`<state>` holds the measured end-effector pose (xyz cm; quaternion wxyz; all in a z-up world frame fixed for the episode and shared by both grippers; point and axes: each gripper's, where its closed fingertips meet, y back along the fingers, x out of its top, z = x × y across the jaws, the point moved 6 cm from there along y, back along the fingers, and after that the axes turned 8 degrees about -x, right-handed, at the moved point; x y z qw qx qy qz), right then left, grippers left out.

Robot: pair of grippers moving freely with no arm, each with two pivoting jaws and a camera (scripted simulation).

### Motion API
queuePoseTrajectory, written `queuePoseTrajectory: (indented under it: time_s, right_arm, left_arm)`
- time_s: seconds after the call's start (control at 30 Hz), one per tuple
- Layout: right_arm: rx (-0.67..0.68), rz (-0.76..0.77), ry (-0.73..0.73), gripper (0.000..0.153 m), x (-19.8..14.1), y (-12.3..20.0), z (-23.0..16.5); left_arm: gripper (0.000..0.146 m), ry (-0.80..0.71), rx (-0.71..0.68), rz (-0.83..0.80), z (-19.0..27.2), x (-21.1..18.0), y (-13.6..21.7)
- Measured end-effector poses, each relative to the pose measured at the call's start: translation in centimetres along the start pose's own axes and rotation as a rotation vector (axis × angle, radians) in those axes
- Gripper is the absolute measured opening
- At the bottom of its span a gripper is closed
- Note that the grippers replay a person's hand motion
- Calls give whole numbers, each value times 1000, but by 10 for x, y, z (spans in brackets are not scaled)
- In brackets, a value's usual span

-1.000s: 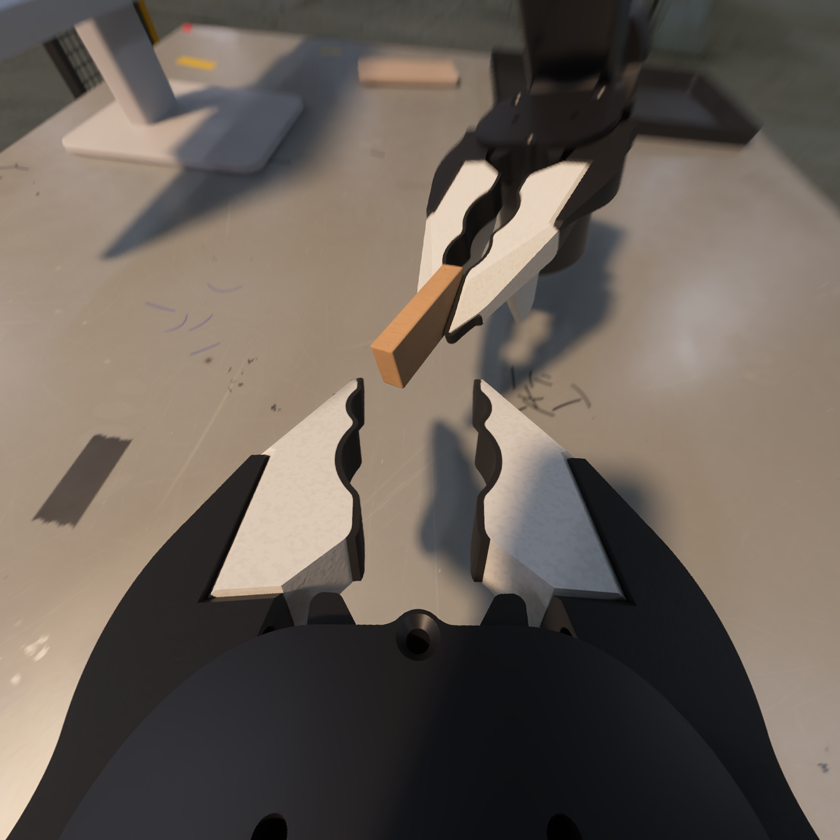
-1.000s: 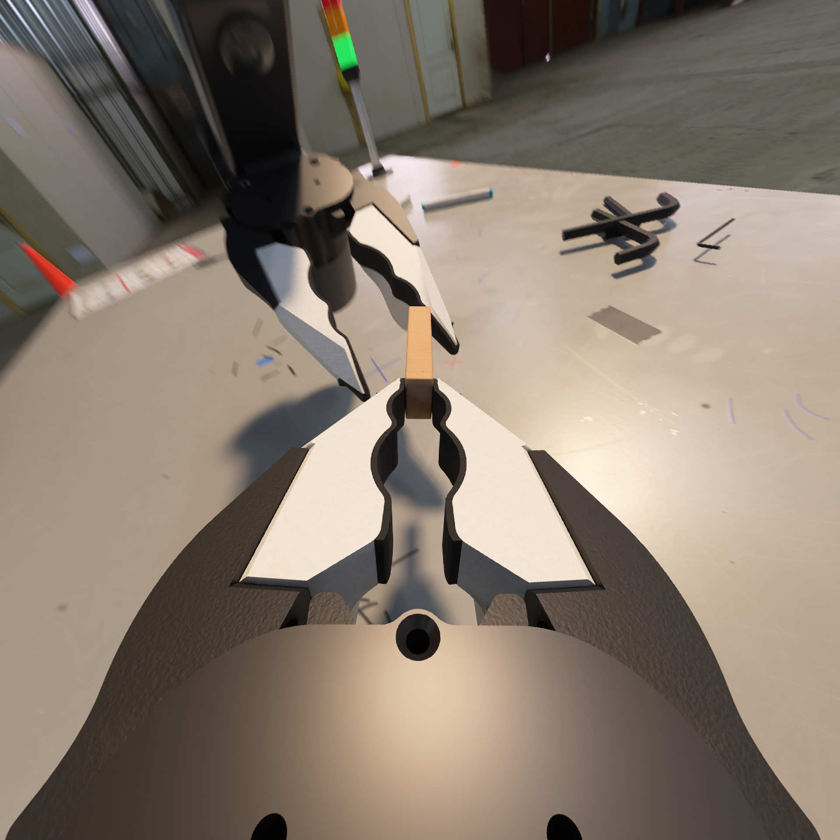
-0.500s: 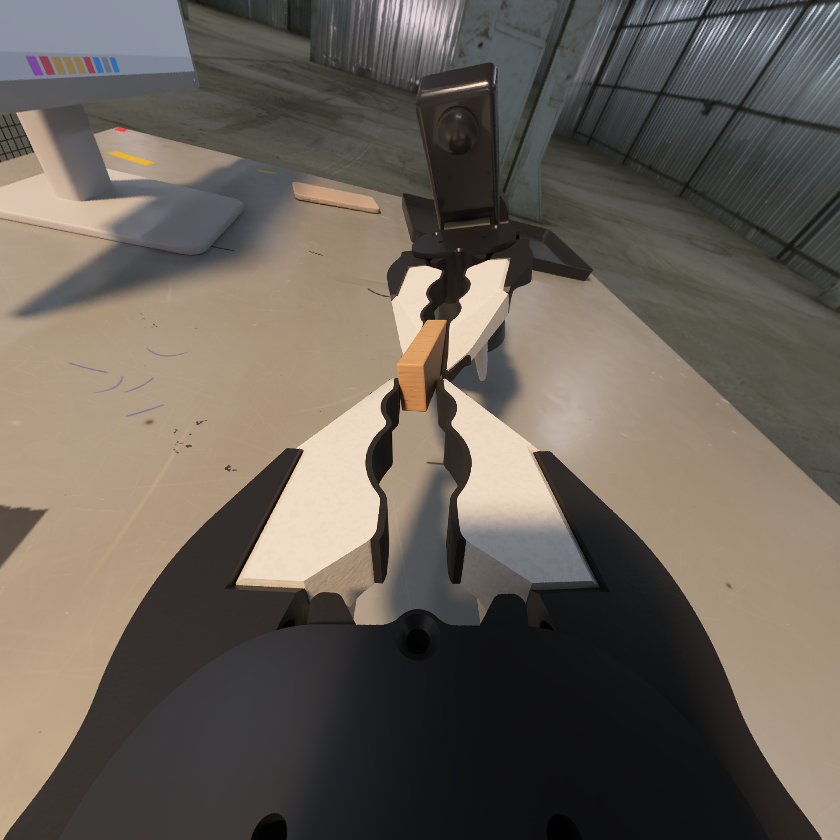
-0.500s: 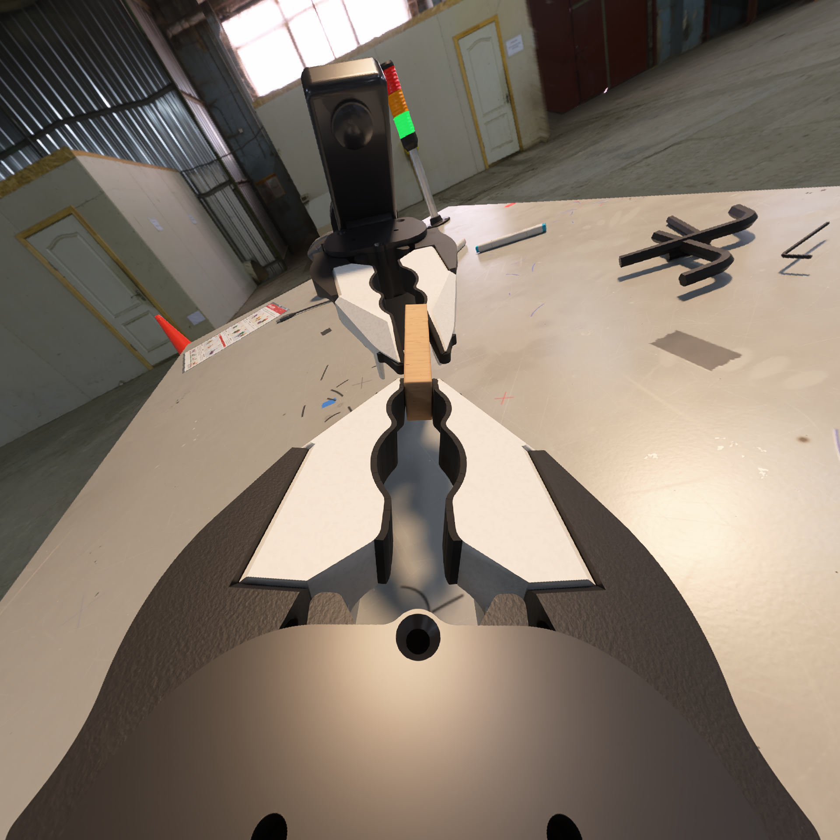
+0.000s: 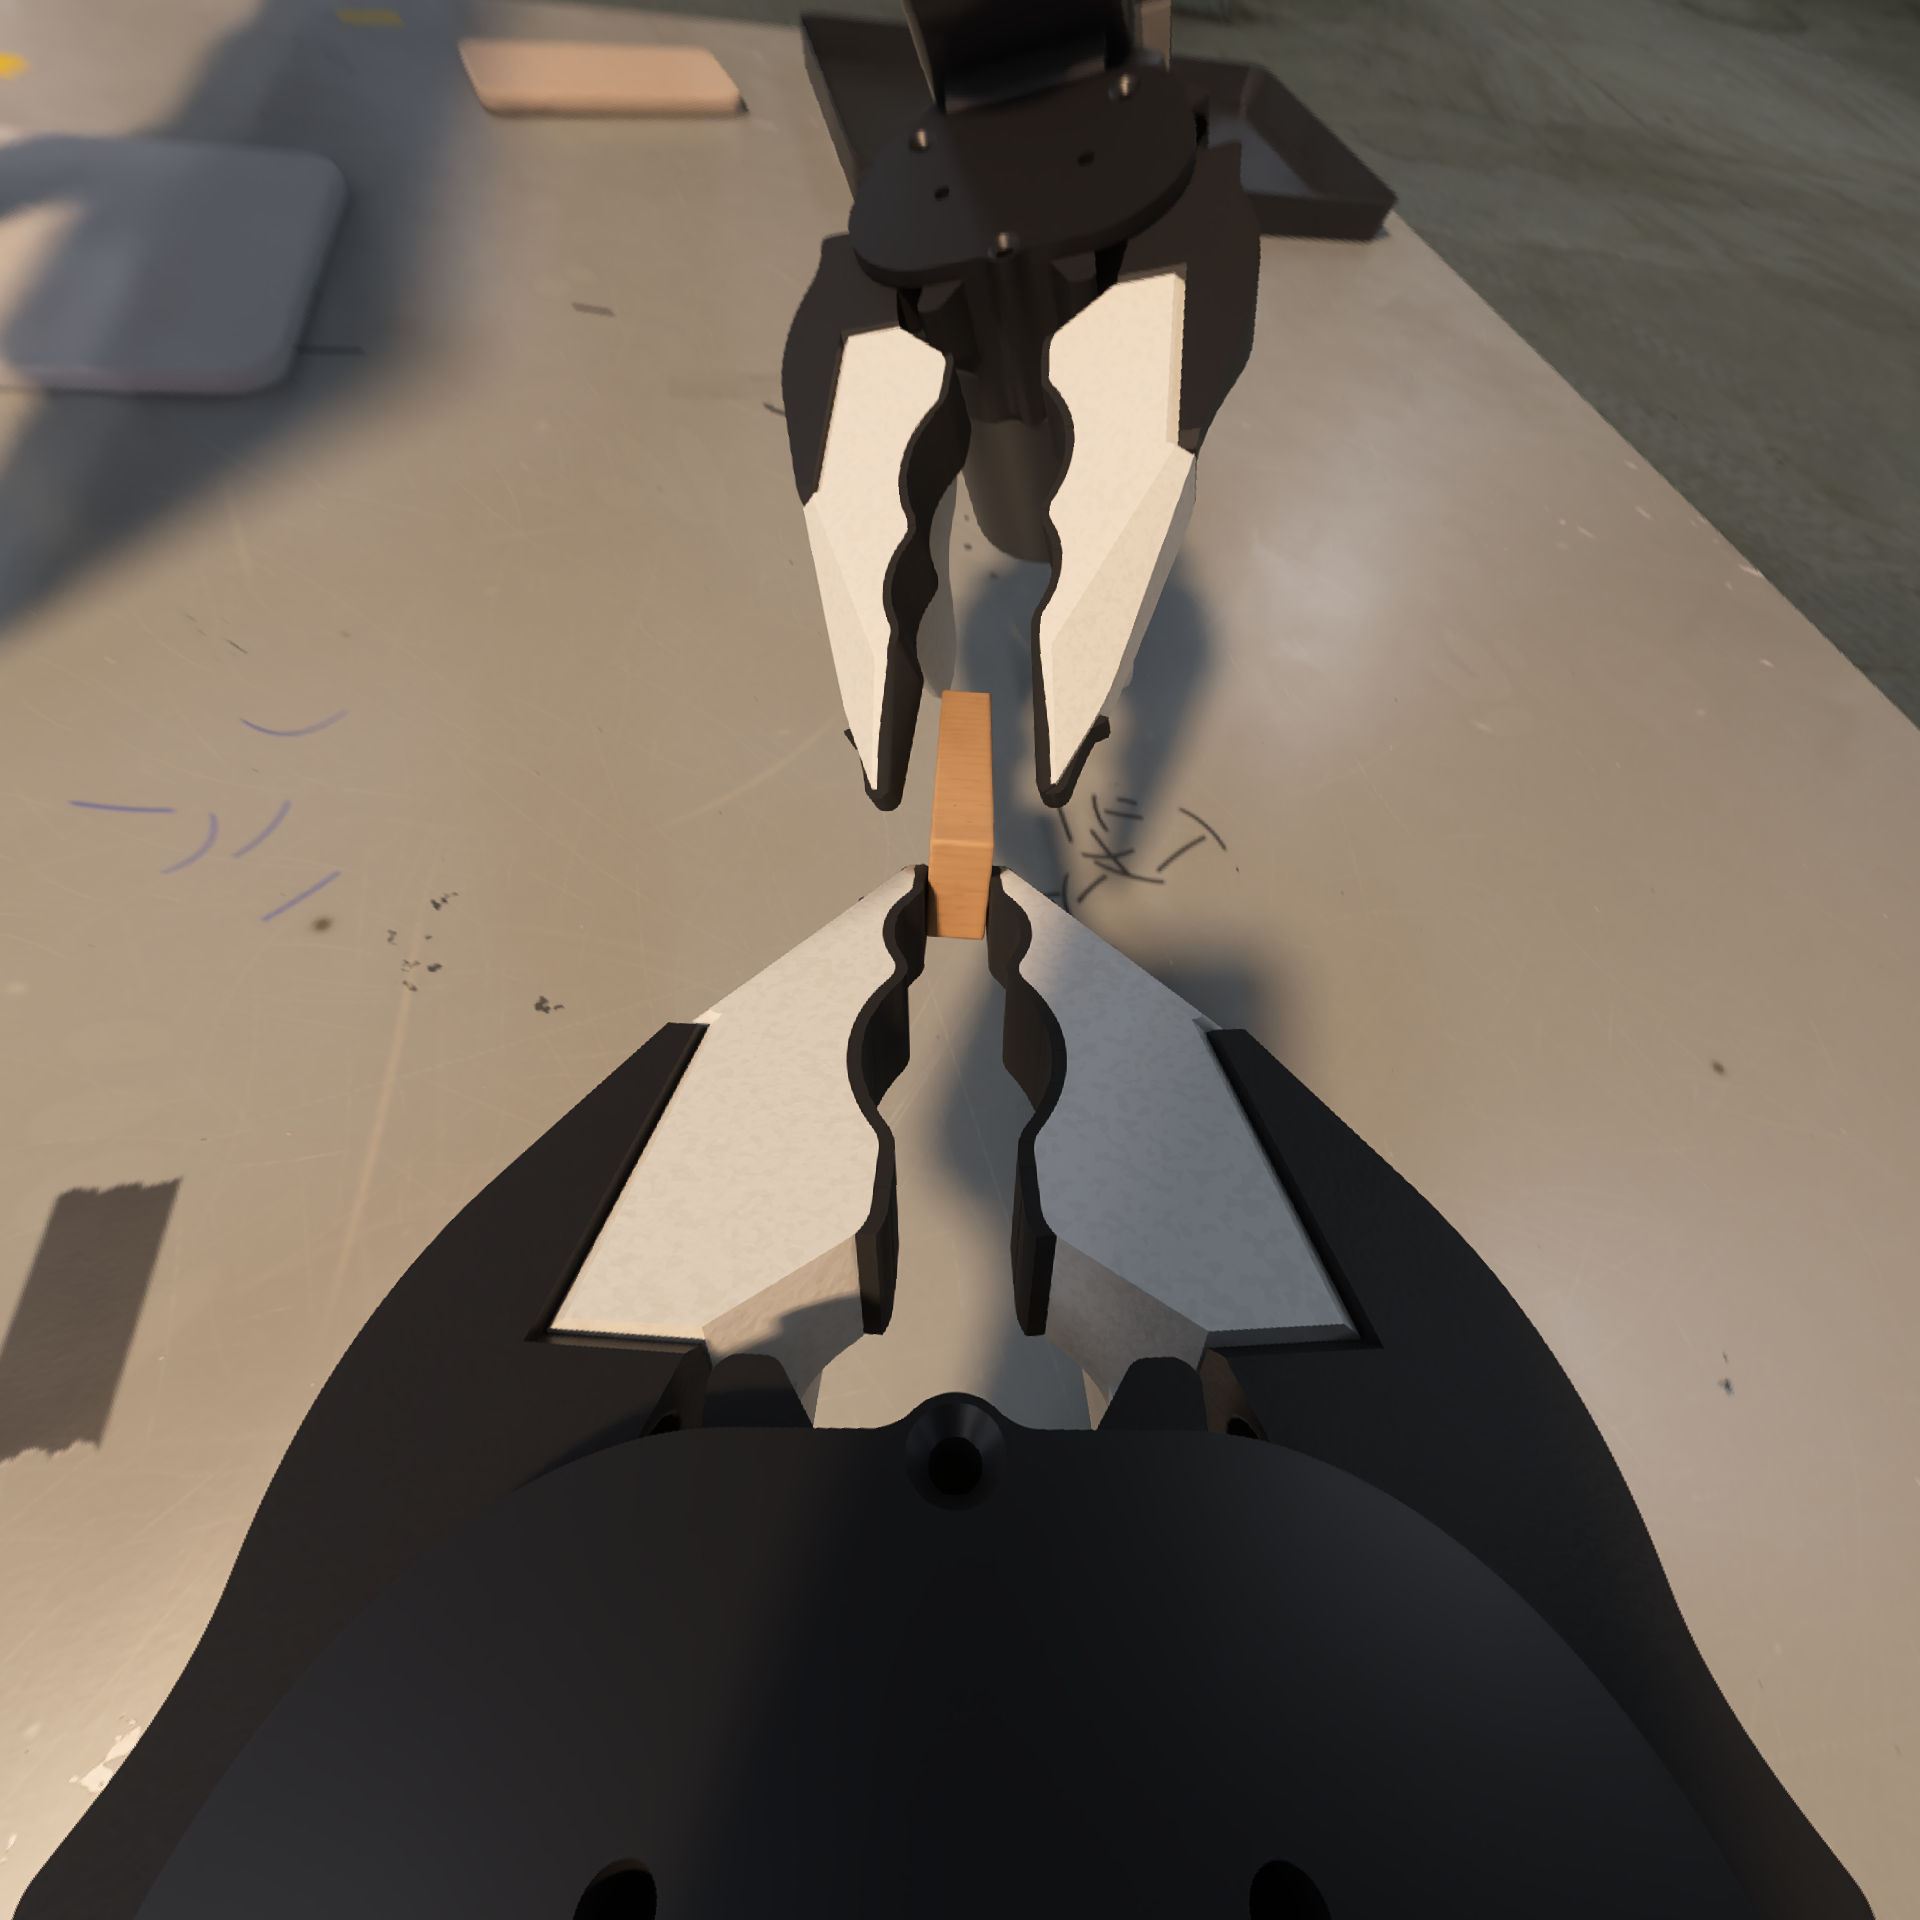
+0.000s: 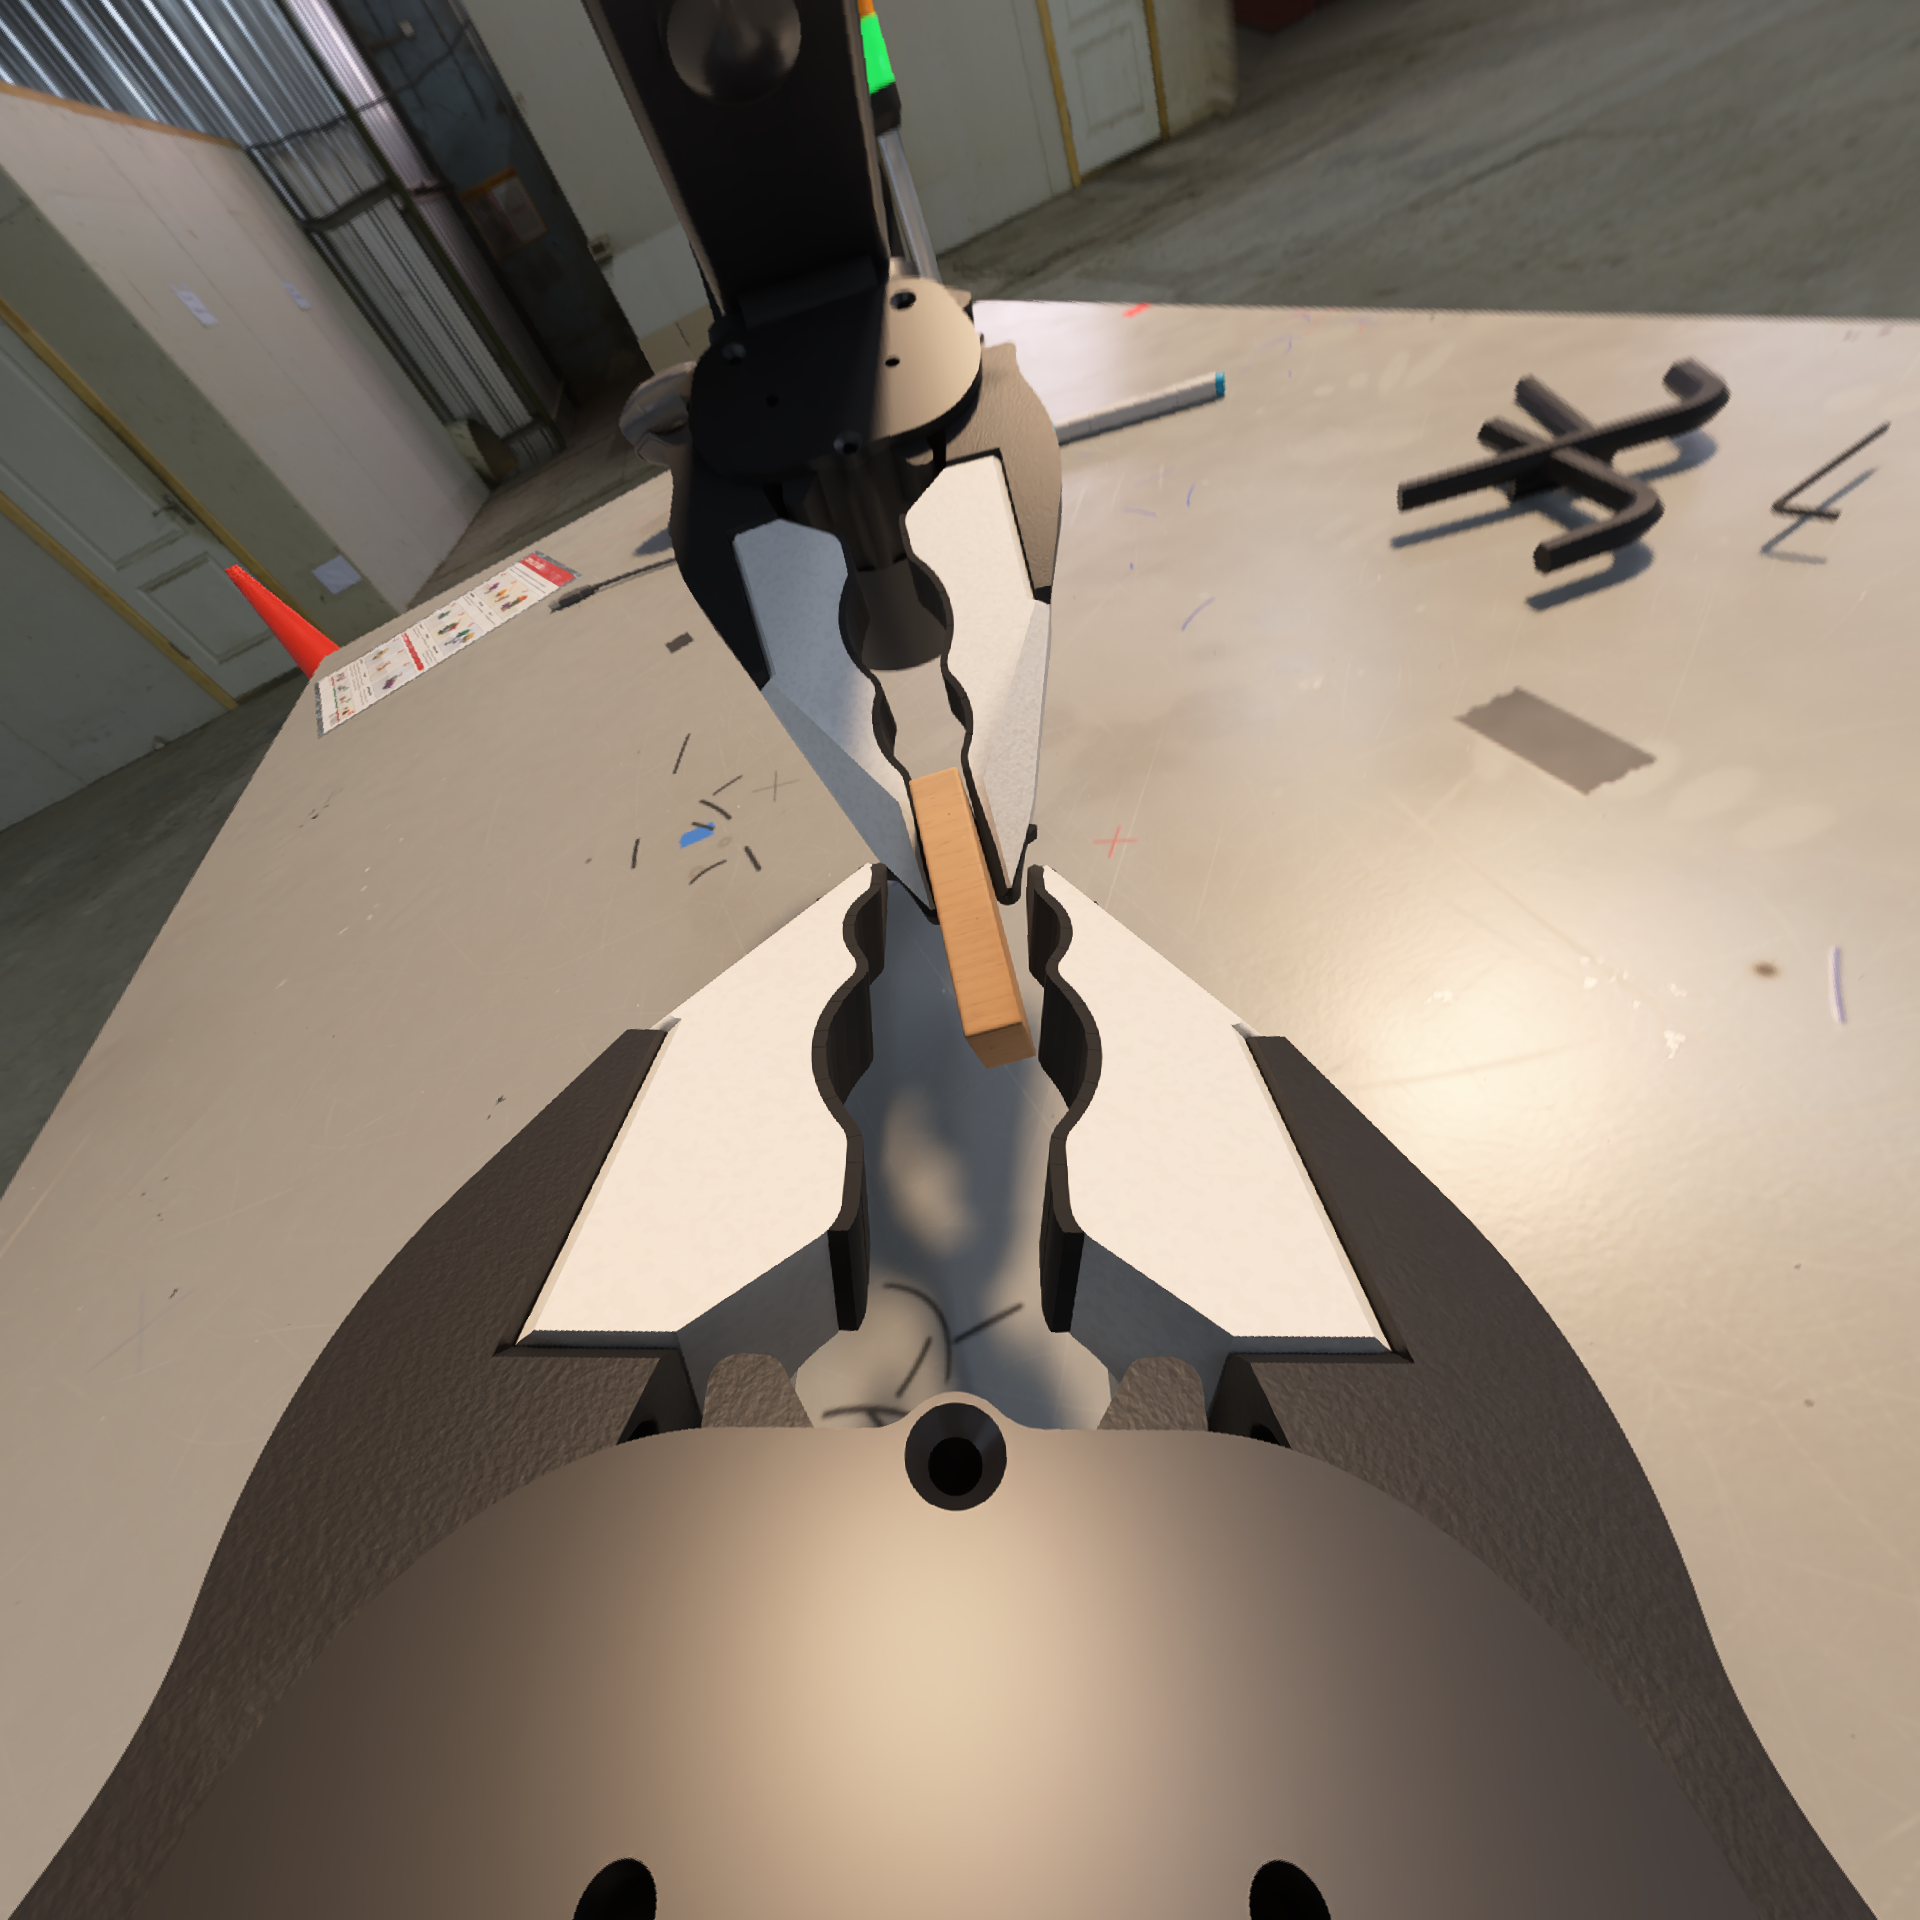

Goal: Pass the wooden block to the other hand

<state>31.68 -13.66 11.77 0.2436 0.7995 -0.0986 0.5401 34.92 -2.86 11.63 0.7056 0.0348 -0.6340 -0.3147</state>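
The wooden block (image 5: 958,821) is a small tan bar held in the air above the grey table (image 5: 416,623). My left gripper (image 5: 958,881) is shut on its near end. My right gripper (image 5: 971,795) faces it from the far side. It is open, and its fingers (image 5: 862,561) stand on either side of the block's far end with gaps. In the right wrist view my right gripper (image 6: 956,878) is open around the block (image 6: 977,935). The block runs tilted between the jaws, close to the right finger (image 6: 1132,1070). The left gripper's fingers (image 6: 831,717) clamp its far end.
A flat tan board (image 5: 603,78), a white stand base (image 5: 156,281) and a black tray (image 5: 1309,156) lie at the far end. Dark tape (image 5: 83,1309) marks the table. Black hex keys (image 6: 1569,468), a marker (image 6: 1143,405) and a leaflet (image 6: 447,644) lie elsewhere on the table.
One second ago my right gripper held the block and my left was open. Half a second ago both were shut on it. Now my right gripper has opened and my left holds it.
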Motion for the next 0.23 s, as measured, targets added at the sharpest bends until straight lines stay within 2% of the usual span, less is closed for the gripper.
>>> queuePoseTrajectory:
  time_s: [0.23]
  right_arm:
    - [-12, -79, -70, 32, -14, -6, 5]
  left_arm:
    - [10, 27, -74, -88, -8, -7, -4]
